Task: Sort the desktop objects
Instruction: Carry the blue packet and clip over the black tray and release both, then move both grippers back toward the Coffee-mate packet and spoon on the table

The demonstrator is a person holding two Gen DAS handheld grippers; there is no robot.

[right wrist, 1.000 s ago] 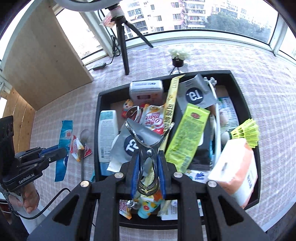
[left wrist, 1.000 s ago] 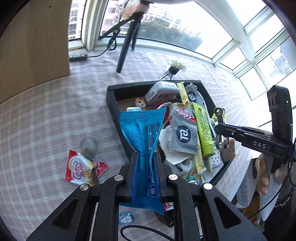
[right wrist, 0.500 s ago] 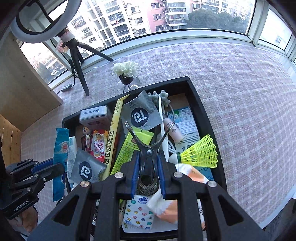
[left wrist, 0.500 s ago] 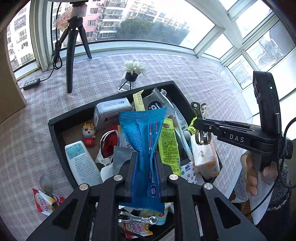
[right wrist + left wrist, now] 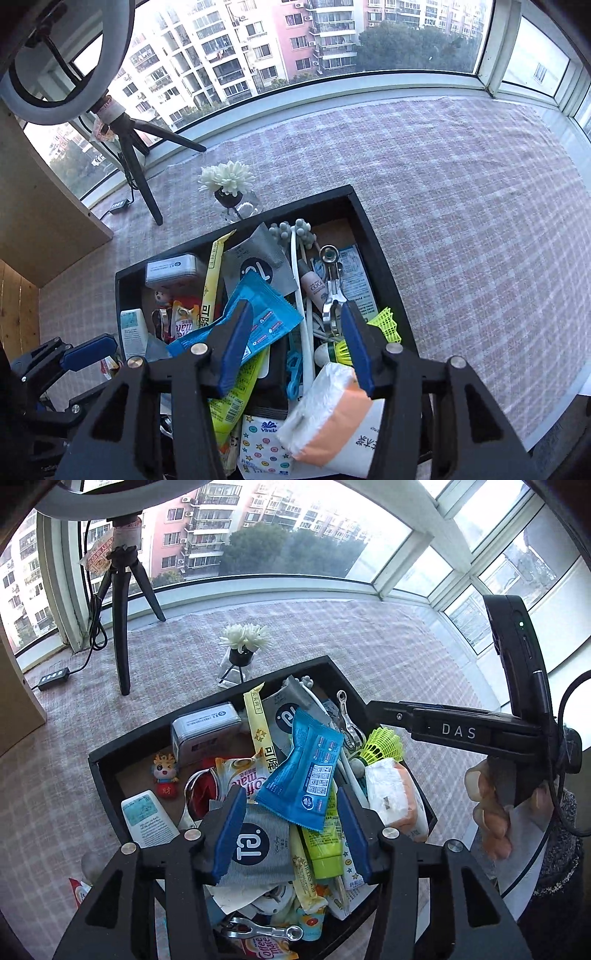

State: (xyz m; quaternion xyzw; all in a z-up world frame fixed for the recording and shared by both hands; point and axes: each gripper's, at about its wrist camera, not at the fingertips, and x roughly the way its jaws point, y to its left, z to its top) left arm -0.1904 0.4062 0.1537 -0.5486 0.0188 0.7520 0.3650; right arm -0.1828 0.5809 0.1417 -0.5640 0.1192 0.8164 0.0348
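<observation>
Black tray (image 5: 96,771) piled full, its floor mostly hidden

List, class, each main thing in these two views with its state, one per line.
left gripper: jaws opening, nothing gripped
right gripper: jaws opening, nothing gripped
blue packet: loose on the pile
metal clip: lying in tray
black tray: heaped full

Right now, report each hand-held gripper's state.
Left hand-held gripper: opening, blue packet released.
Right hand-held gripper: opening, metal clip released.
</observation>
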